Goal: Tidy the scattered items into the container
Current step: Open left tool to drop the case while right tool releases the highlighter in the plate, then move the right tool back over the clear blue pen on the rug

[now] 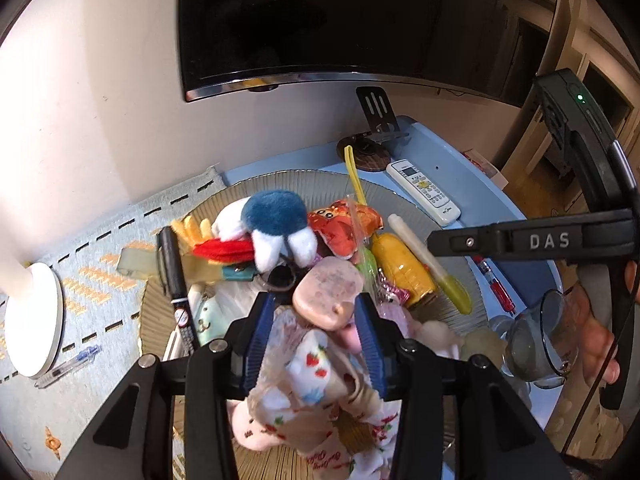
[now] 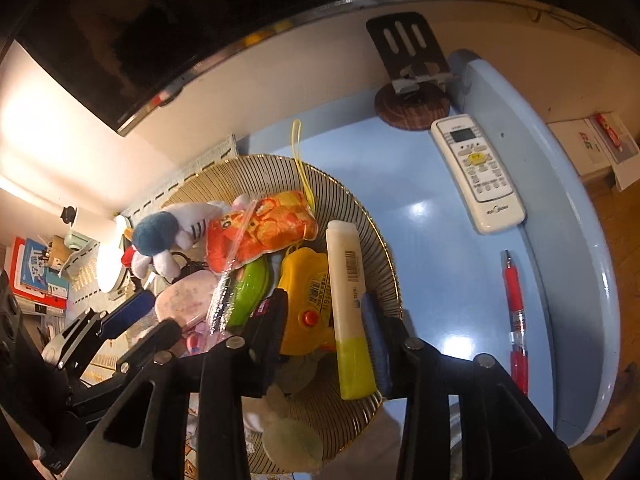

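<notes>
Right hand-held gripper (image 1: 520, 240) marked "DAS", jaws apart.

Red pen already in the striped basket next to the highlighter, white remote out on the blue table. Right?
Not quite. The red pen is not in the striped basket; it lies outside it on the blue table, as the right wrist view shows. The highlighter is in the basket, and the white remote is out on the table.
</notes>
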